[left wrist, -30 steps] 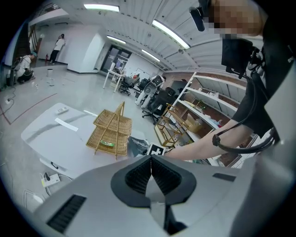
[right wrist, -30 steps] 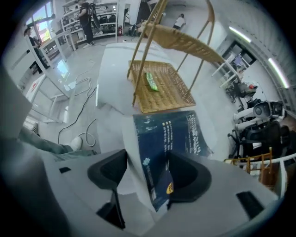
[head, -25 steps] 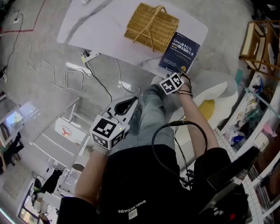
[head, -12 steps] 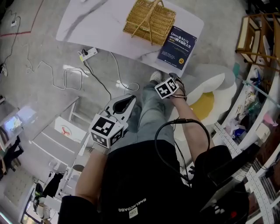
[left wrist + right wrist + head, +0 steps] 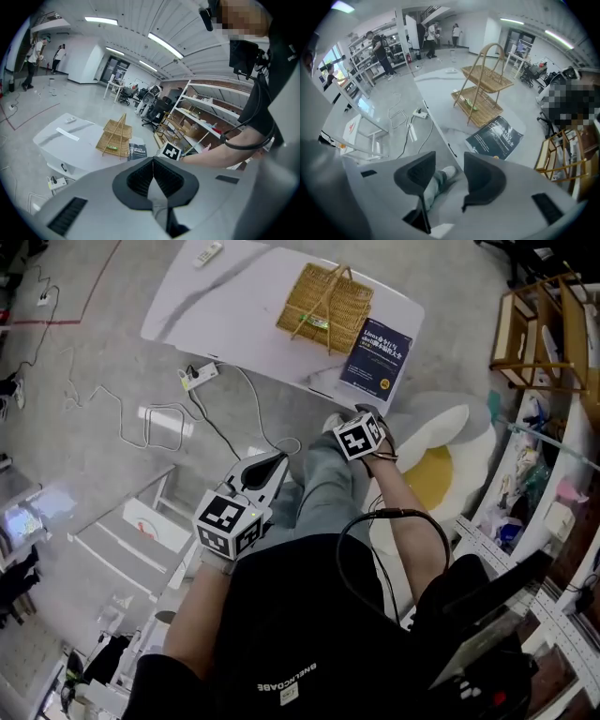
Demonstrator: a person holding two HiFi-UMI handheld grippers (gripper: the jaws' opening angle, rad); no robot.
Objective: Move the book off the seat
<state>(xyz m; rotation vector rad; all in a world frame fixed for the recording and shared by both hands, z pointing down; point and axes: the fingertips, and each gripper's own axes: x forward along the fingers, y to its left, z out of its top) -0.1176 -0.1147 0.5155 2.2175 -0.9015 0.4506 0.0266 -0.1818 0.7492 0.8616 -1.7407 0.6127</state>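
1. The right tool [image 5: 449,163] hangs pointing steeply down with its jaws partly apart. They have just been closing and nothing is between them. Only the person's leg and shoe show beyond the gap.
2. The left tool [image 5: 153,168] has its jaws pressed together on nothing. In the head view it is at about 8 o'clock from the right tool, out of the work.
3. The book [image 5: 376,358] lies flat on the white tabletop [image 5: 234,306] at 12 o'clock from the right tool, apart from it. The seat [image 5: 448,432], white with a yellow middle, is at about 4 o'clock and bare of the book, so I judge the move done.
4. What remains looks like clearing the right tool away. It should come straight up and back. The book sits close to the tabletop's near edge, so a brush on its near corner could slide it off.
5. The wicker rack [image 5: 325,307] stands just beside the book at its 10 o'clock. Any nudge to straighten the book should push away from it.
6. The book is a closed, fairly thick paperback, cover up. It is dark navy with white lettering and a small yellow mark low on the cover.
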